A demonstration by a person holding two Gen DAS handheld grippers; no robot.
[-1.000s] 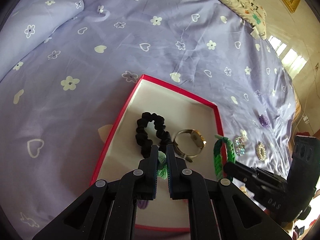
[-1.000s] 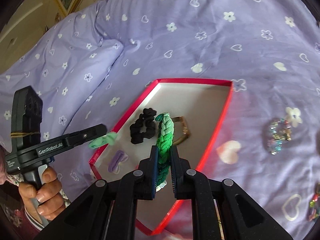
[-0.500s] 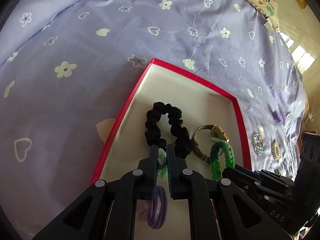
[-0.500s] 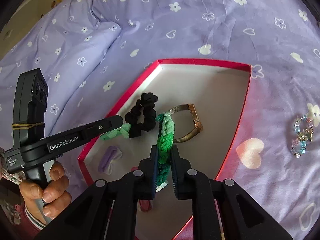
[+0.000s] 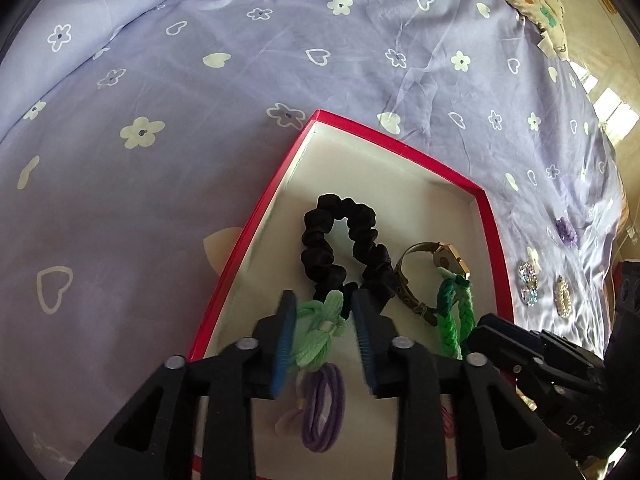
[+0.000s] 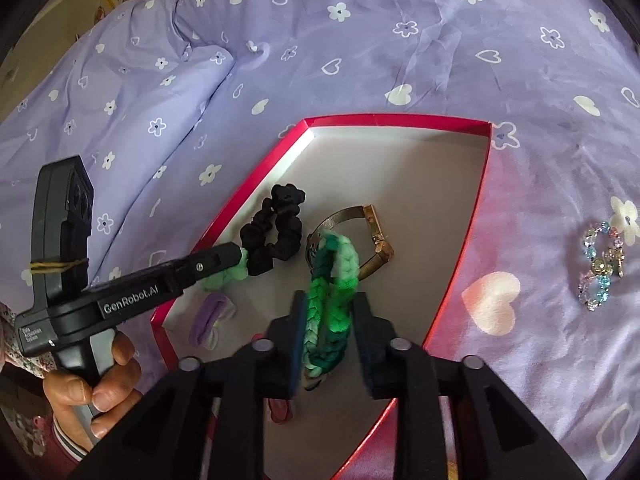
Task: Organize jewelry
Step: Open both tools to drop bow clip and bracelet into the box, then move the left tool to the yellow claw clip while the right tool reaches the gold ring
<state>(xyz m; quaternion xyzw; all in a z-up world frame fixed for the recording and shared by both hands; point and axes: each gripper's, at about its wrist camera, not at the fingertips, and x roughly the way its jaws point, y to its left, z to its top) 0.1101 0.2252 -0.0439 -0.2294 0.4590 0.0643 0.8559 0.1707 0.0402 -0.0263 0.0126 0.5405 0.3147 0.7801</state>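
A red box (image 5: 256, 236) (image 6: 476, 216) lies on the bed with a black scrunchie (image 5: 340, 240) (image 6: 276, 236), a gold watch (image 5: 440, 260) (image 6: 372, 236) and a purple hair tie (image 5: 324, 412) (image 6: 208, 316) inside. My left gripper (image 5: 322, 312) is open over the box; a light green hair tie (image 5: 316, 332) lies loose between its fingers. My right gripper (image 6: 330, 312) is open over the box; a dark green braided band (image 6: 330, 300) (image 5: 452, 316) lies between its fingers, beside the watch.
A beaded bracelet (image 6: 600, 264) lies on the lilac flowered sheet right of the box. Sparkly clips (image 5: 528, 284) and a purple piece (image 5: 566, 230) lie beyond the box's right wall. A pillow (image 5: 80, 8) sits at the far left.
Both grippers have opened and let go of their green bands inside the box. Both have moved lower and closer over the box.
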